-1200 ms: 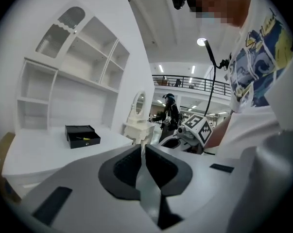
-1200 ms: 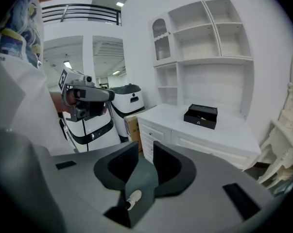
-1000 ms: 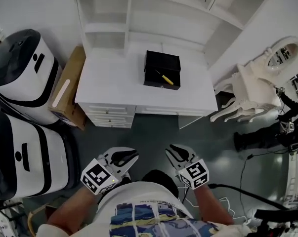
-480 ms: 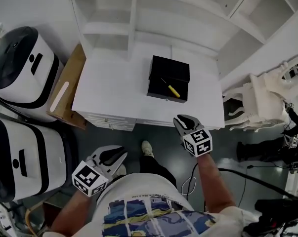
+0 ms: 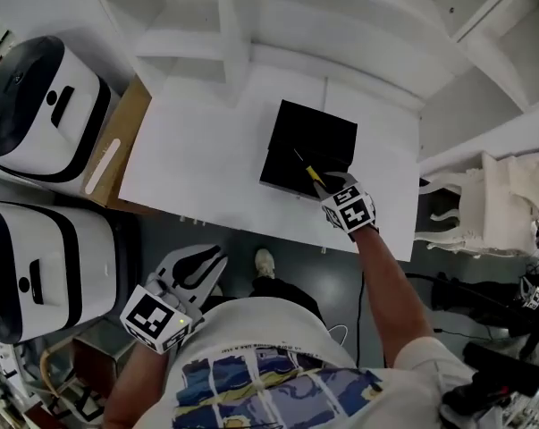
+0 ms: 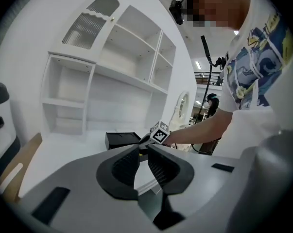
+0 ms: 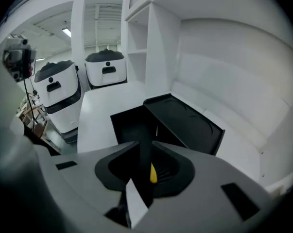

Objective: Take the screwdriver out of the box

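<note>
Little of the screwdriver (image 7: 152, 173) shows between parted fingers of the right gripper (image 7: 146, 143); left gripper (image 6: 143, 147) fingers barely apart.

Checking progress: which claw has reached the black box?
The right claw, over the open black box at the yellow screwdriver; the left claw hangs short of the desk.

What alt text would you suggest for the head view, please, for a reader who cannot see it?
Seen from above, the person's right gripper reaches over an open black box on a white desk, at the yellow-handled screwdriver inside. The left gripper is held near the person's body, off the desk.
</note>
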A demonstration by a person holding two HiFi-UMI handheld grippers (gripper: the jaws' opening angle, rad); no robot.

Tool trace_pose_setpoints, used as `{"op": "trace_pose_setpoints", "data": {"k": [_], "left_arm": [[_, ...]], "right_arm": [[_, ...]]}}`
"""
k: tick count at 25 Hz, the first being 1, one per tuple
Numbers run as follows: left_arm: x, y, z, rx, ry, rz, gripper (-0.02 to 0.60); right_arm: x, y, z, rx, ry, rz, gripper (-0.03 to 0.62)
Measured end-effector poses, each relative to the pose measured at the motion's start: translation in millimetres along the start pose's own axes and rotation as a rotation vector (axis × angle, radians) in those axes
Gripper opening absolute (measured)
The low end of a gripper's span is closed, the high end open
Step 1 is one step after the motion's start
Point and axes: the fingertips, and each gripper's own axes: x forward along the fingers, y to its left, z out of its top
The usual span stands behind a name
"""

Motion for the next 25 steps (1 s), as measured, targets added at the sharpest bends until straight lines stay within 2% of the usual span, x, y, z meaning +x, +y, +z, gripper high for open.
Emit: {"op": "trace_pose_setpoints", "data": {"k": [7,12,18,25], "left_arm": [[18,15,3,-0.045,0.023,0.11,0.046],[27,18,5,-0.043,0.031,0.147,0.046],[30,21,8,-0.04,0.04,0.169,0.046],[26,25,6,-0.054,0.032,0.196,0.046]], "right_arm": [[58,-17,-19,-0.058,0.14,0.082,0.13],[74,-10,-32,-0.088,0.287,0.106,0.141],[83,-7,-50,-0.145,0.481,0.095,0.164],[84,-4,-50,-0.118,0.528,0.153,0.136]]}}
